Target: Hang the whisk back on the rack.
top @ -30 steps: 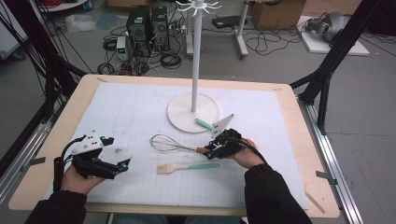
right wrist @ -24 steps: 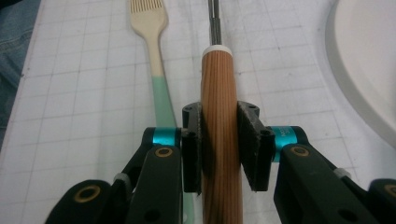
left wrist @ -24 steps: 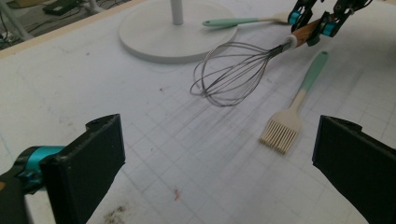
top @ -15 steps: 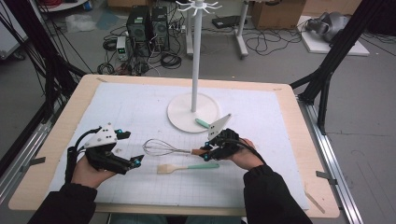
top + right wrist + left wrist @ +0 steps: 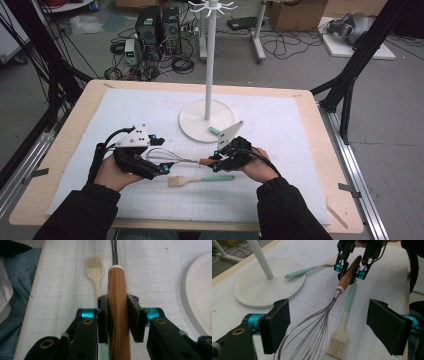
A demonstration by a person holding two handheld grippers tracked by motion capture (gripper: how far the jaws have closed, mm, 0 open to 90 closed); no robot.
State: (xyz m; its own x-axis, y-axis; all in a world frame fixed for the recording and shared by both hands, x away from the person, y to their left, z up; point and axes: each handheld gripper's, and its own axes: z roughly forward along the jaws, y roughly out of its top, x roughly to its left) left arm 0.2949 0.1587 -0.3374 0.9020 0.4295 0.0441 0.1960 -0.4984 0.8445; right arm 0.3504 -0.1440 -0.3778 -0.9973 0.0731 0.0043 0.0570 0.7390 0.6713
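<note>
A wire whisk (image 5: pixel 167 156) with a wooden handle (image 5: pixel 117 290) lies between my two grippers, tilted up at the handle end. My right gripper (image 5: pixel 216 160) is shut on that handle (image 5: pixel 348 273); its pads (image 5: pixel 133 315) press both sides of the wood. My left gripper (image 5: pixel 329 327) is at the whisk's wire head (image 5: pixel 317 322). Its jaws have just been closing and stand on either side of the wires without touching them. A pastry brush (image 5: pixel 200 179) with a teal handle lies flat on the mat just in front of the whisk.
A white hook stand (image 5: pixel 210 60) rises from a round base (image 5: pixel 195 122) behind the grippers. A teal-handled utensil (image 5: pixel 215 131) rests on the base's front edge. The white grid mat (image 5: pixel 300 150) covers a wooden table (image 5: pixel 340 165).
My left gripper has moved right and up, from beside the whisk to astride its wire head, with its jaws narrower. My right hand has shifted slightly with the handle.
</note>
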